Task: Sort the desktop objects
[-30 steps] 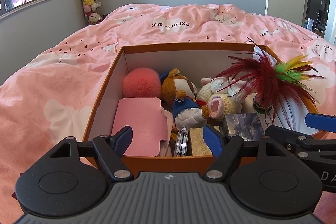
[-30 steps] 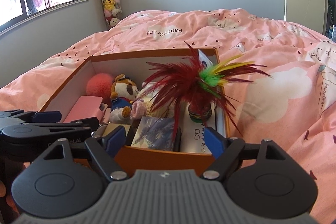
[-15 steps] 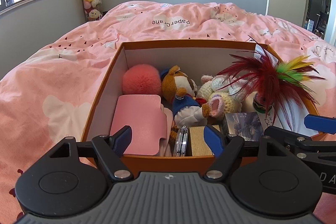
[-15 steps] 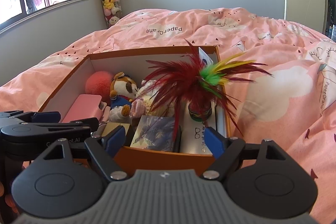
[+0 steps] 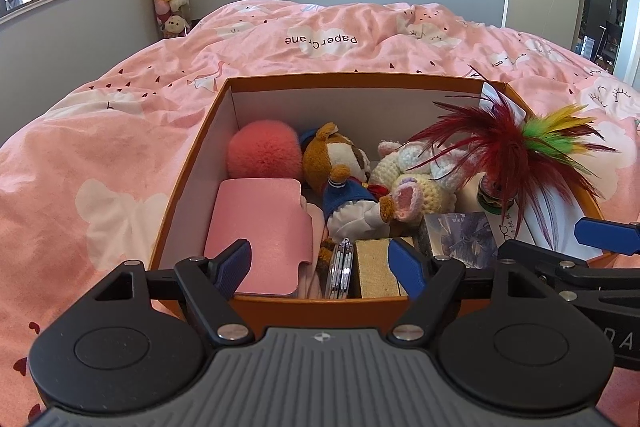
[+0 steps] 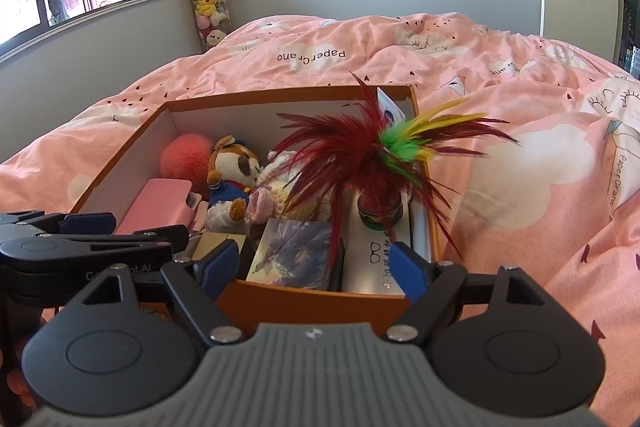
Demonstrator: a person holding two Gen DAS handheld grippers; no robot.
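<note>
Both claws spread, empty: left gripper (image 5: 320, 263), right gripper (image 6: 310, 267) | hovered at orange box (image 5: 320, 301) near edge | risked snagging feather shuttlecock (image 6: 380, 163), toppling it among packed toys

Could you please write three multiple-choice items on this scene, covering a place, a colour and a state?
1. Where does the orange cardboard box rest?
A. on a pink quilt
B. on a desk
C. on a shelf

2. What colour is the round fluffy pompom?
A. blue
B. coral pink
C. white

3. What is the state of the left claw and right claw?
A. both open, empty
B. both shut
C. each holds a toy

Key: 1 A, pink quilt surrounds the box; 2 B, it looks coral pink; 3 A, their blue pads stand apart, gripping nothing.
</note>
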